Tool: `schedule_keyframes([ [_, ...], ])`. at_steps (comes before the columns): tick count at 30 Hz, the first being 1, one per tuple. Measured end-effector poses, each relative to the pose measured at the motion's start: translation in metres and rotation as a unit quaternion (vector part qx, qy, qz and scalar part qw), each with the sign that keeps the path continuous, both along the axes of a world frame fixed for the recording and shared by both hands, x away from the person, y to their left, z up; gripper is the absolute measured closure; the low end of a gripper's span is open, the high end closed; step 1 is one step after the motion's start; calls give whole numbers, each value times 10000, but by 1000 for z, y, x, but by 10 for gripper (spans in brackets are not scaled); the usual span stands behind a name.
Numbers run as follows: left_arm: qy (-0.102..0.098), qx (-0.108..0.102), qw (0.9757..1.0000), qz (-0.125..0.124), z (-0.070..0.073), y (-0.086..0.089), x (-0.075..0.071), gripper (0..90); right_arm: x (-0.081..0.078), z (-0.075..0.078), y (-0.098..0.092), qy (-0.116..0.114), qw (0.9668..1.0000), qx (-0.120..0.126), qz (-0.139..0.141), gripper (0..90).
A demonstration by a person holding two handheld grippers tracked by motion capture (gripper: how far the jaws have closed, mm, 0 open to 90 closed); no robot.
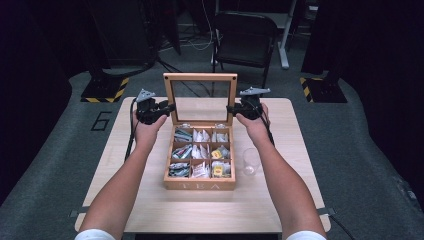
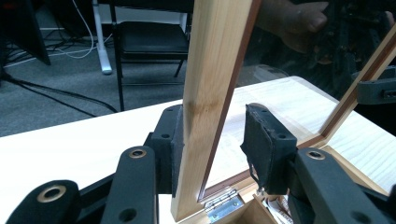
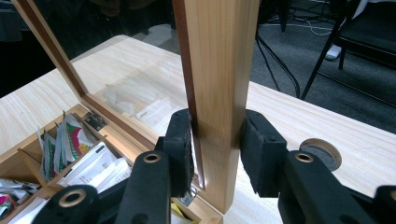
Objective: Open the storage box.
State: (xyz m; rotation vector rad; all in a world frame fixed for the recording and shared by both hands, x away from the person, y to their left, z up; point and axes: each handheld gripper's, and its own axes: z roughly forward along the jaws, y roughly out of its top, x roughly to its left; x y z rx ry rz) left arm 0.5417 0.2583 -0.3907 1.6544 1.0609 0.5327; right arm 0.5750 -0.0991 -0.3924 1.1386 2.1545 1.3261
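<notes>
A wooden tea box (image 1: 200, 185) stands in the middle of the table with its glass-paned lid (image 1: 200, 77) upright. Several compartments hold tea bags (image 1: 201, 151). My left gripper (image 1: 167, 107) reaches the lid's left post. In the left gripper view the post (image 2: 210, 70) stands between the jaws of that gripper (image 2: 212, 135): one pad touches the wood, the other stands a little off it. My right gripper (image 1: 231, 109) is at the lid's right post. In the right gripper view both pads of that gripper (image 3: 217, 140) press on the post (image 3: 219, 60).
A clear glass (image 1: 251, 161) stands on the table (image 1: 150, 200) just right of the box. A dark folding chair (image 1: 245, 35) stands behind the table. A round grommet (image 3: 320, 151) is set into the tabletop near the right gripper.
</notes>
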Motion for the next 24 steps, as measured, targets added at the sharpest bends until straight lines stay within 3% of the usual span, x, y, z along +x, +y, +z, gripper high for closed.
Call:
schedule_keyframes([
  [15, -126, 10, 9999, -96, 4, -2, -8, 564, 9, -2, 1, 113, 9997, 132, -157, 654],
  [24, -151, 3, 9998, -161, 6, -3, -10, 563, 14, -1, 3, 181, 9997, 18, -183, 654],
])
